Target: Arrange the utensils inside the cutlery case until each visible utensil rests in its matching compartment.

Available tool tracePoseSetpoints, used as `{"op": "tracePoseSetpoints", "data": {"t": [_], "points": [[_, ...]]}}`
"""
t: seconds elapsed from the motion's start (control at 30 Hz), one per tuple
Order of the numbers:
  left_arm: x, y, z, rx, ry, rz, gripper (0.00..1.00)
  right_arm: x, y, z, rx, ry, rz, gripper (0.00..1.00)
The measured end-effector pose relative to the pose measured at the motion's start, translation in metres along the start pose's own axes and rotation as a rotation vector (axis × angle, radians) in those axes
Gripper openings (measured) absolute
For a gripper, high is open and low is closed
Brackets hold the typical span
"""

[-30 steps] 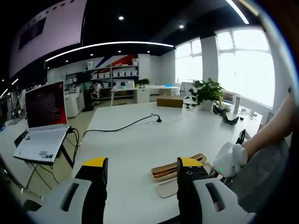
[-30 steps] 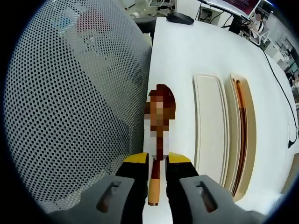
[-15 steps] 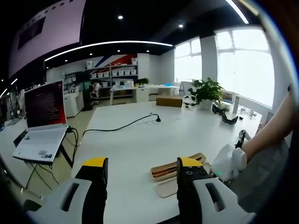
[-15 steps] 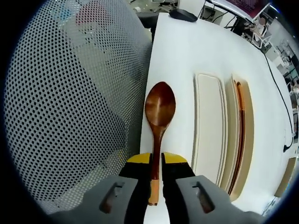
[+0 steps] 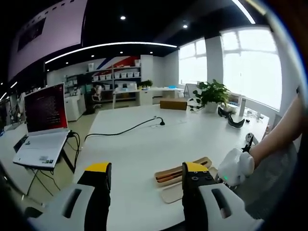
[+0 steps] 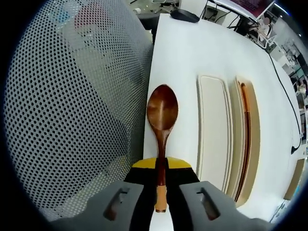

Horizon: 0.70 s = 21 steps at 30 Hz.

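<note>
A dark wooden spoon [image 6: 162,109] lies along the white table's edge [image 6: 183,57], bowl pointing away from me. My right gripper [image 6: 161,164] is shut on its handle, whose pale end sticks out behind the yellow tips. To the spoon's right lie a cream lid [image 6: 211,130] and the tan cutlery case [image 6: 256,144], which holds brown chopsticks [image 6: 246,139]. My left gripper [image 5: 147,168] hangs open over the table with nothing between its fingers. Past its right jaw sits the case [image 5: 180,174], with a gloved hand [image 5: 236,164] beside it.
A grey mesh chair back [image 6: 72,106] stands close on the spoon's left. An open laptop [image 5: 43,120] sits at the far left. A black cable [image 5: 127,130] crosses the table, and a potted plant [image 5: 211,95] stands at the back.
The right jaws have narrowed and closed on the spoon's handle. The right view has shifted slightly. The left gripper has not moved.
</note>
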<state>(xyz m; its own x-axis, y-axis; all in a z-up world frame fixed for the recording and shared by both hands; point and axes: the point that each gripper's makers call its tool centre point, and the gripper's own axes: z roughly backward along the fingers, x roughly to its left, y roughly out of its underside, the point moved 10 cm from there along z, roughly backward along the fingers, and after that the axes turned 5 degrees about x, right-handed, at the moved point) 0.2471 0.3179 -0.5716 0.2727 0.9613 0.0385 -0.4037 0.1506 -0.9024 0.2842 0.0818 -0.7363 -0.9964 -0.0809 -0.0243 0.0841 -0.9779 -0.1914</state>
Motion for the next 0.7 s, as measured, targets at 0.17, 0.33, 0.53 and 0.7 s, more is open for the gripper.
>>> {"op": "tracePoseSetpoints", "data": {"t": [0.17, 0.33, 0.53, 0.7], "points": [[-0.0002, 0.0002, 0.0000, 0.004, 0.000, -0.004, 0.61, -0.0005, 0.0004, 0.0002, -0.006, -0.006, -0.015, 0.01], [0.0005, -0.0002, 0.0004, -0.002, -0.004, 0.002, 0.61, -0.0008, 0.0005, -0.0002, -0.008, -0.008, -0.018, 0.00], [0.0004, -0.0001, 0.0001, -0.001, -0.005, -0.002, 0.61, -0.0010, 0.0011, 0.0000, -0.017, -0.010, -0.014, 0.00], [0.0003, 0.0001, 0.0002, 0.003, -0.005, -0.005, 0.61, -0.0012, 0.0001, 0.0002, -0.011, -0.011, 0.004, 0.00]]}}
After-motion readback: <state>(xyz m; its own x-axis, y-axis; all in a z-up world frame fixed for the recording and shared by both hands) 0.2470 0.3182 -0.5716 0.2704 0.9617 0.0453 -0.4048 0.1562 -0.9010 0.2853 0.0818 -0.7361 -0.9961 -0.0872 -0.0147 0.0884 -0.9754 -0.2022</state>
